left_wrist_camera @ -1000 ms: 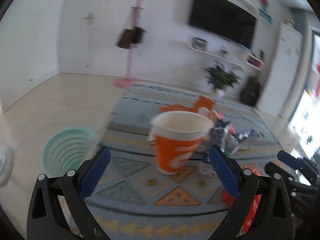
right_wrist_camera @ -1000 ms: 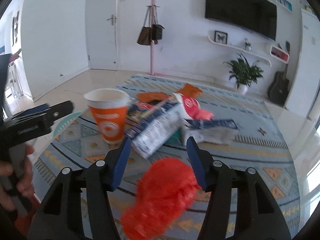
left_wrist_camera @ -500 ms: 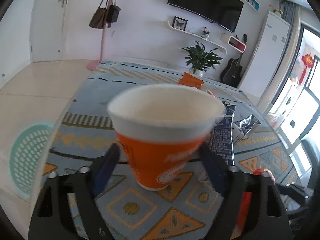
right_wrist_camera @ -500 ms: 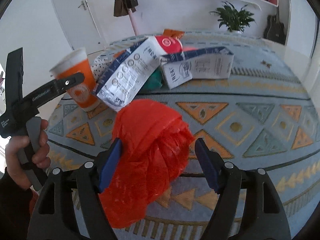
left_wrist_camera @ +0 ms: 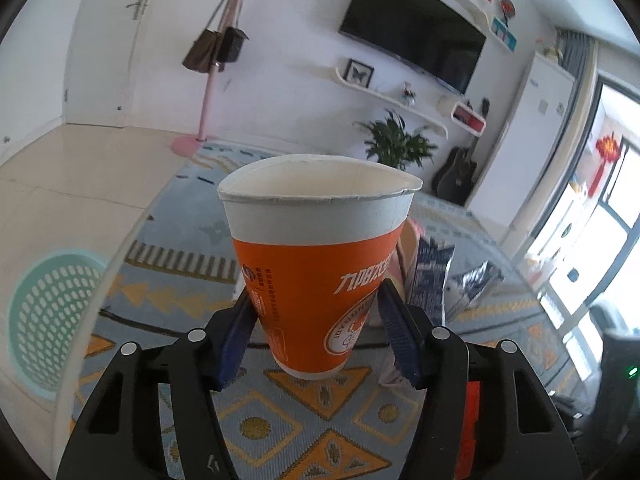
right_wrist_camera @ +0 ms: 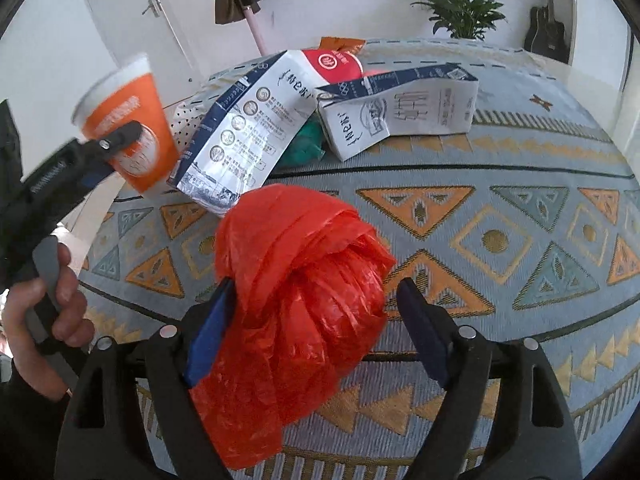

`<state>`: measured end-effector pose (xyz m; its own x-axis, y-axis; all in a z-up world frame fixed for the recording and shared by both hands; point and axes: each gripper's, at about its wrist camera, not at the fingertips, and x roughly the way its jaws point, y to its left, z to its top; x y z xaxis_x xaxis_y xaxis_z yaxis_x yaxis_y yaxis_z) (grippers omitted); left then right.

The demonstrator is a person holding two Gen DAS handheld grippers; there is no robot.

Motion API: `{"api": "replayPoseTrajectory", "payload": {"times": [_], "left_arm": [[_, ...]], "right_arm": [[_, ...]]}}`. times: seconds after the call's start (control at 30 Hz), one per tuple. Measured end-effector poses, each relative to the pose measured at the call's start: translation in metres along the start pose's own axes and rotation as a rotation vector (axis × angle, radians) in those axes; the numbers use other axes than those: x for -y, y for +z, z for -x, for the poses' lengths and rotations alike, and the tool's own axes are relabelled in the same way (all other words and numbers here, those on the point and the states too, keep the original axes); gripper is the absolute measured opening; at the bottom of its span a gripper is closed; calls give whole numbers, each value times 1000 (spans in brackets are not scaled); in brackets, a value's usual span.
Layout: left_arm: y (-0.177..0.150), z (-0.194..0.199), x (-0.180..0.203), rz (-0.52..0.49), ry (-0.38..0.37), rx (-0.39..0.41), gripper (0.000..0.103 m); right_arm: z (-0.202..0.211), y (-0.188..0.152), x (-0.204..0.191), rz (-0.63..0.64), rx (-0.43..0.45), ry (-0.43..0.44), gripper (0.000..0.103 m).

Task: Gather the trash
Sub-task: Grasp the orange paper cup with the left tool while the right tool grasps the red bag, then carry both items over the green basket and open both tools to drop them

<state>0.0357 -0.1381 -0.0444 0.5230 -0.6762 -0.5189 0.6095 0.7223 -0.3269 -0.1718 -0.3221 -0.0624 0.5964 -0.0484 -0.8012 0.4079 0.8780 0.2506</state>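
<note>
left gripper [left_wrist_camera: 318,322] closing, pads pressing tapered paper cup [left_wrist_camera: 316,264]; rim dented | right gripper [right_wrist_camera: 312,328] opening around crinkled red plastic bag [right_wrist_camera: 296,304]; bag's lower end cut off

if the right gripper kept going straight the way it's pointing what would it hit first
The crumpled red plastic bag: it already lies between the opening jaws of the right gripper, with the patterned tablecloth under it. How deep the bag sits is unclear.

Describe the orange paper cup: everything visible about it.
The orange paper cup looks like thin paper: white upper band, orange lower body with white lettering and a round logo, and a rolled rim dented out of round. It stands upright and looks empty. It sits between the closing jaws of the left gripper, whose blue pads flank its lower body; its base seems just above the patterned cloth.
</note>
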Motion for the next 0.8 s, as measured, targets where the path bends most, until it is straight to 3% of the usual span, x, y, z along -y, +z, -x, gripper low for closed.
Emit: {"api": "replayPoseTrajectory", "payload": {"times": [0.07,0.17,0.37,0.47,0.63,0.8], "left_arm": [[4,11,-5,30,1,19,59],[12,30,-14,71,10,36,59],[44,93,-55,134,81,91,59],[52,122,-89,160,156,117,59],[51,142,-157,229,277,125,59],[45,130,-216,282,351,89,59]], "right_arm": [[-1,3,-7,29,-15,19,45],[13,8,-32,126,42,3,37],[44,40,-109,290,164,106,36],[42,65,-159,357,203,175,36],[6,99,-241,431,210,235,36],[-48,122,-298,439,158,262,36]]}}
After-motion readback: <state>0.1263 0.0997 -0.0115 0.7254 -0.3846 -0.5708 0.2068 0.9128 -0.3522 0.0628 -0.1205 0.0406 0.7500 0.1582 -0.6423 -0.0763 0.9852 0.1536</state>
